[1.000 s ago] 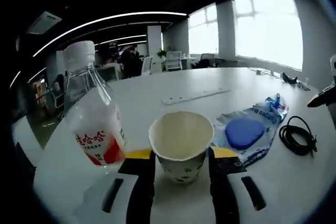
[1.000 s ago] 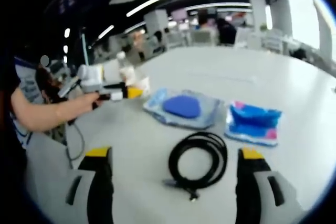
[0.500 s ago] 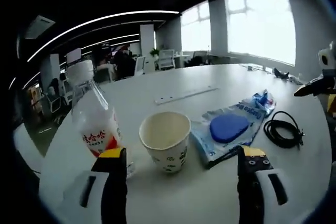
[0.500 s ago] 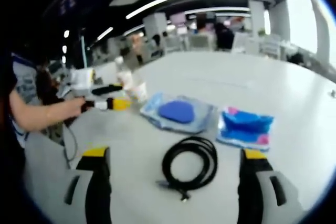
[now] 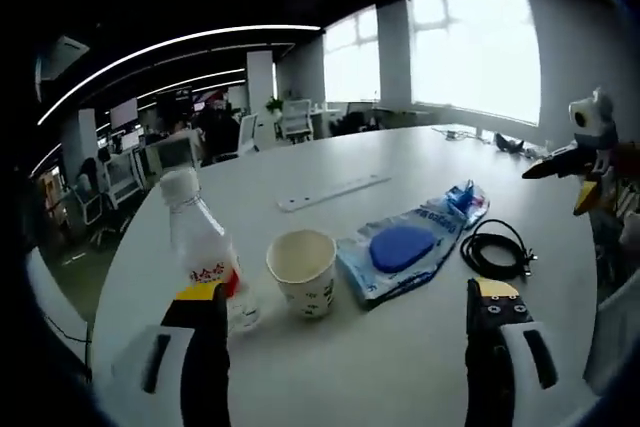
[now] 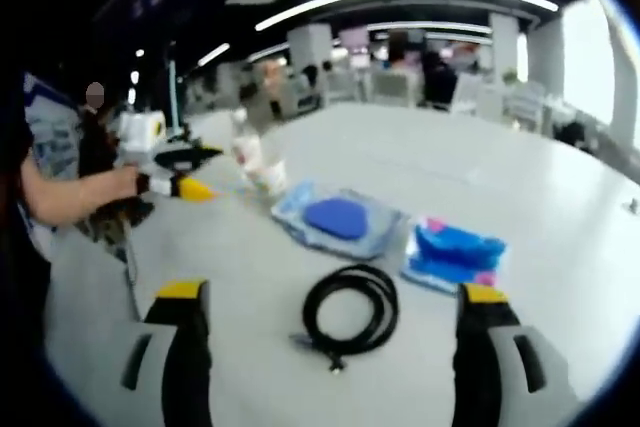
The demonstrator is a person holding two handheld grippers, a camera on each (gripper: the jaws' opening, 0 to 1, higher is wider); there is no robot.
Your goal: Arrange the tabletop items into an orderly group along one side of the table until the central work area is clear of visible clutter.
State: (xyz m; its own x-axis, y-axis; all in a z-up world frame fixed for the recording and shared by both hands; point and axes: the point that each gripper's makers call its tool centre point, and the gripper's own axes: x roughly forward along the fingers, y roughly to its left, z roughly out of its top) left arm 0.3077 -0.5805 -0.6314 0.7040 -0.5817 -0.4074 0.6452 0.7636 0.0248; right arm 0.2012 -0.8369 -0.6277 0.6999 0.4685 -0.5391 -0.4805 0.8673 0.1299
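The left gripper (image 5: 345,332) was released, jaws wide apart and empty. Ahead of it on the round white table (image 5: 400,367) stood a clear plastic bottle with a white cap and red label (image 5: 203,252), just beside a white paper cup (image 5: 302,271). Next lay a clear bag holding a blue oval pad (image 5: 405,247), then a coiled black cable (image 5: 495,250). The right gripper (image 6: 330,347) was likewise spread and empty, the cable directly ahead and a blue-and-pink packet (image 6: 452,252) beyond it.
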